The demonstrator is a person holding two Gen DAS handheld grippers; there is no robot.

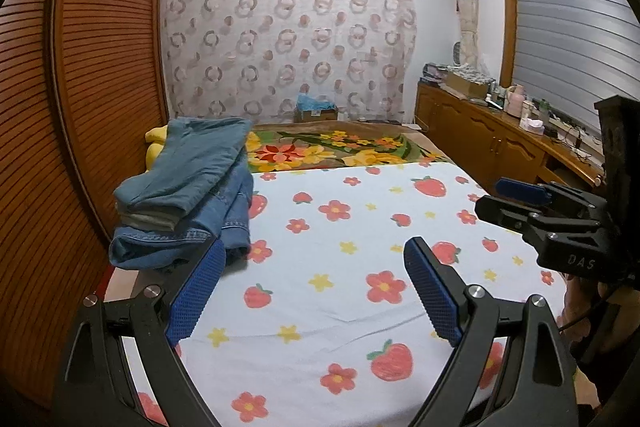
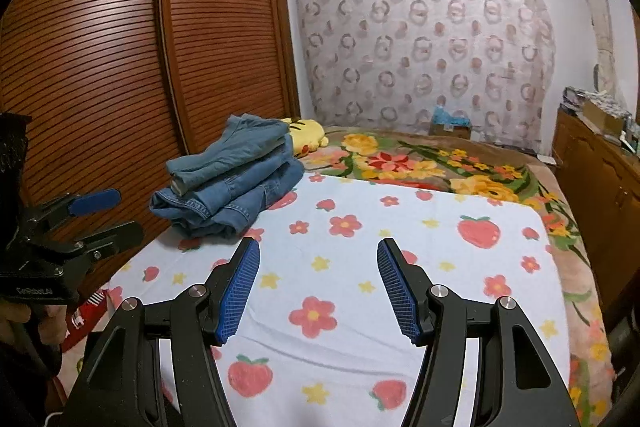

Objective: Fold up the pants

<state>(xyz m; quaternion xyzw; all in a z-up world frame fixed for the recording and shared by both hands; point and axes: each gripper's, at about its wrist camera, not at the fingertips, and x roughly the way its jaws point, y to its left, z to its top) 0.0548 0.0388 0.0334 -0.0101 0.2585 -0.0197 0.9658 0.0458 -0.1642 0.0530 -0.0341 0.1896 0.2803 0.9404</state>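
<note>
Both grippers hover above a bed with nothing between their fingers. The left gripper (image 1: 312, 279) has its jaws spread wide over the white strawberry-and-flower sheet (image 1: 340, 307), its blue pads (image 1: 196, 291) clear of any cloth. The right gripper (image 2: 318, 287) is likewise wide apart above the same sheet (image 2: 360, 307), holding nothing; in the left wrist view it (image 1: 516, 195) shows at the right edge, side on.

The folded pants (image 1: 180, 203) sit in a stack at the far left of the sheet, close to the slatted wooden wardrobe (image 1: 100, 67). The stack holds a lighter blue pair on top, a pale layer under it, and darker denim at the bottom. In the right wrist view the stack (image 2: 228, 179) lies left of centre, beyond the left fingertip, with a yellow plush toy (image 2: 308, 135) just behind it.

Farther off, a floral blanket (image 2: 420, 159) covers the far part of the bed. A ring-patterned curtain (image 1: 288, 39) hangs on the back wall, and a wooden cabinet (image 1: 480, 135) stands along the right
</note>
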